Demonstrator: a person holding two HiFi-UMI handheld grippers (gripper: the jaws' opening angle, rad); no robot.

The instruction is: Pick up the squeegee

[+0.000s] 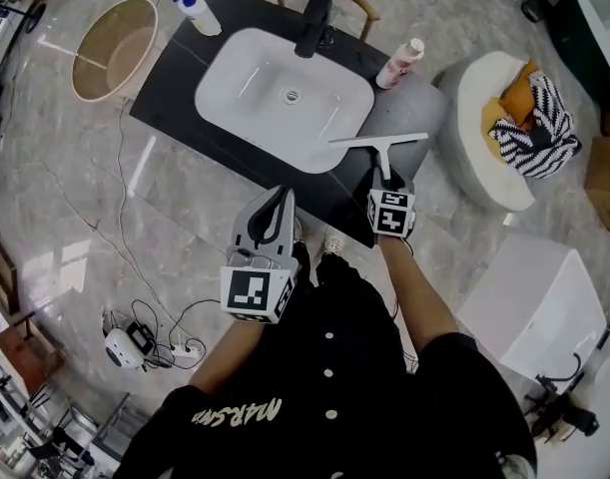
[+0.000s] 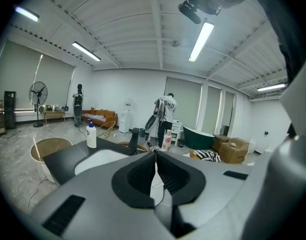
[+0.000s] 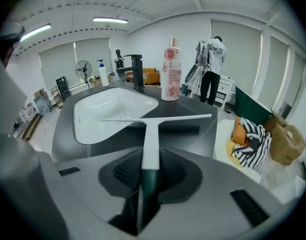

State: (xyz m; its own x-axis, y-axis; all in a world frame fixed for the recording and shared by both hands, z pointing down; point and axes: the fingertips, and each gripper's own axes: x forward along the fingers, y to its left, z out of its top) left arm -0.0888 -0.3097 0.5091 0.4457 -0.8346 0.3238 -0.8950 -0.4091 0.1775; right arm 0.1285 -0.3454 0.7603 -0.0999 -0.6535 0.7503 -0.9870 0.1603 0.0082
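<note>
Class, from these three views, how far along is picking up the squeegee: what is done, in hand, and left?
Done: the right gripper is closed on the squeegee handle. In hand: securing that grip, with the blade low over the counter by the sink. Left: lifting it clearly away. The left gripper is shut, empty, uninvolved.

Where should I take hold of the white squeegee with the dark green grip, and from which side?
Take the white squeegee by its straight handle, coming in from the near edge of the black counter. The handle points toward you, and the wide blade lies crosswise by the white basin. The right gripper grips it there.
</note>
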